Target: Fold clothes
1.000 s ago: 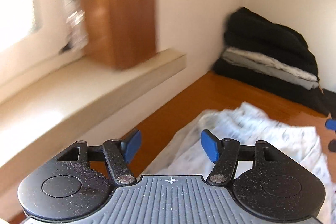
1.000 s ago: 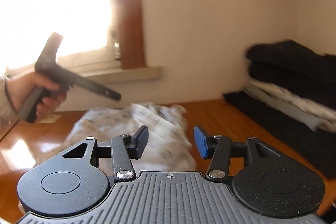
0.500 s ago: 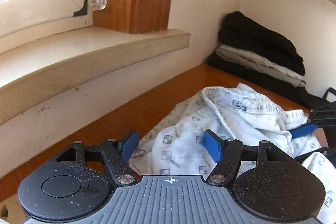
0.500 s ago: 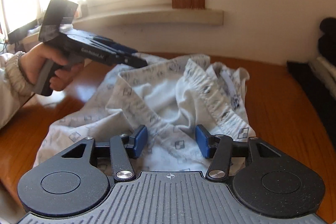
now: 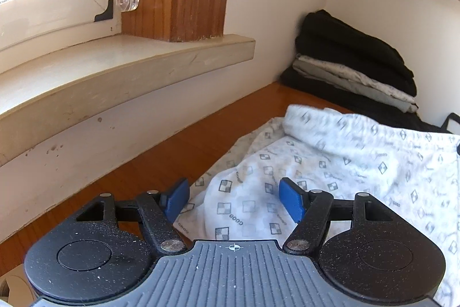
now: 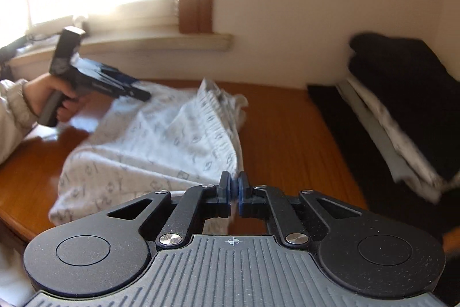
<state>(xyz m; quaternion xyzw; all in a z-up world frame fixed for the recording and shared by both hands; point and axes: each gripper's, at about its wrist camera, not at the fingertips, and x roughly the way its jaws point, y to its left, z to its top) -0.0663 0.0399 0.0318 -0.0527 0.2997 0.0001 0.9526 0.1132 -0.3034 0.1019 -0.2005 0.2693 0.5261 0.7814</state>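
A white garment with small printed squares (image 5: pixel 330 171) lies crumpled on the wooden table (image 5: pixel 161 163). My left gripper (image 5: pixel 234 200) is open just above the garment's near left edge, and cloth shows below the gap between its blue pads. In the right wrist view the same garment (image 6: pixel 149 140) rises in a taut ridge towards my right gripper (image 6: pixel 234 187). Its jaws are closing and pinch the cloth's hem between the pads. A hand (image 6: pixel 57 102) holds the left gripper (image 6: pixel 135 92) over the garment's far side.
A stack of folded black, grey and white clothes (image 5: pixel 353 71) sits in the corner against the wall, and it is also in the right wrist view as the stack (image 6: pixel 402 105). A pale window sill (image 5: pixel 115 68) runs along the left wall above the table.
My right gripper's jaws have come together on the garment's hem and drawn back, lifting the cloth into a ridge. The left gripper dipped towards the garment and then held still, open.
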